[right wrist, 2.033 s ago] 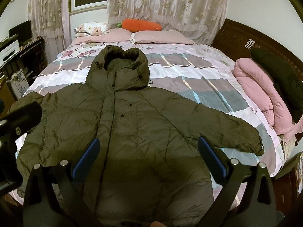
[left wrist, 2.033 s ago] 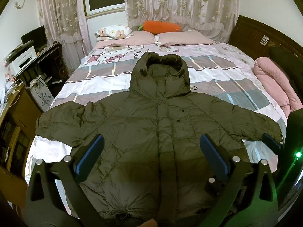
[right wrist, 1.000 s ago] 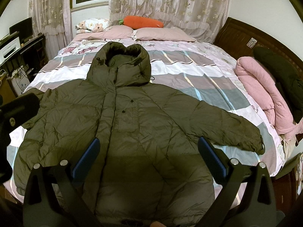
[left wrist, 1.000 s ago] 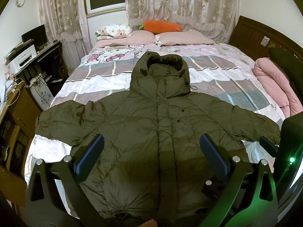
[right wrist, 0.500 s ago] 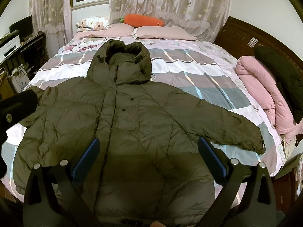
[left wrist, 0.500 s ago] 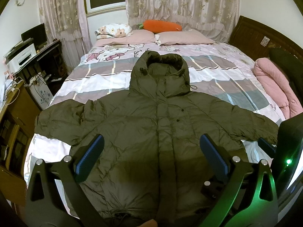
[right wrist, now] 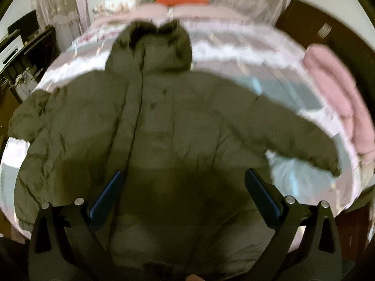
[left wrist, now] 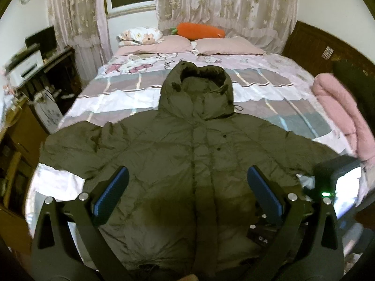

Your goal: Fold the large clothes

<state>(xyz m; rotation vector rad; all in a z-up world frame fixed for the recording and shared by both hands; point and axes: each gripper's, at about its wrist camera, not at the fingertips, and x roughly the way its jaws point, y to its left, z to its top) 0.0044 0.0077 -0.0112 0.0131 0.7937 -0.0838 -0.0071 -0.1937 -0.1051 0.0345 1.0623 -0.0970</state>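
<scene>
The olive-green hooded puffer jacket [left wrist: 194,164] lies flat, front up, across the striped pink-and-grey bed [left wrist: 269,93], sleeves spread wide, hood toward the pink pillows [left wrist: 229,46]. Left tongs [left wrist: 187,190] gape wide above the jacket's hem, holding nothing. Right tongs [right wrist: 184,190] likewise gape wide, empty. No fold made yet; next I'd expect a sleeve cuff [right wrist: 328,164] pinched and drawn across the jacket's chest.

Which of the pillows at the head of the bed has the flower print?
The floral pillow at the far left, white with flowers. The two plain pink pillows lie beside it, and the orange carrot plush sits behind them.
</scene>
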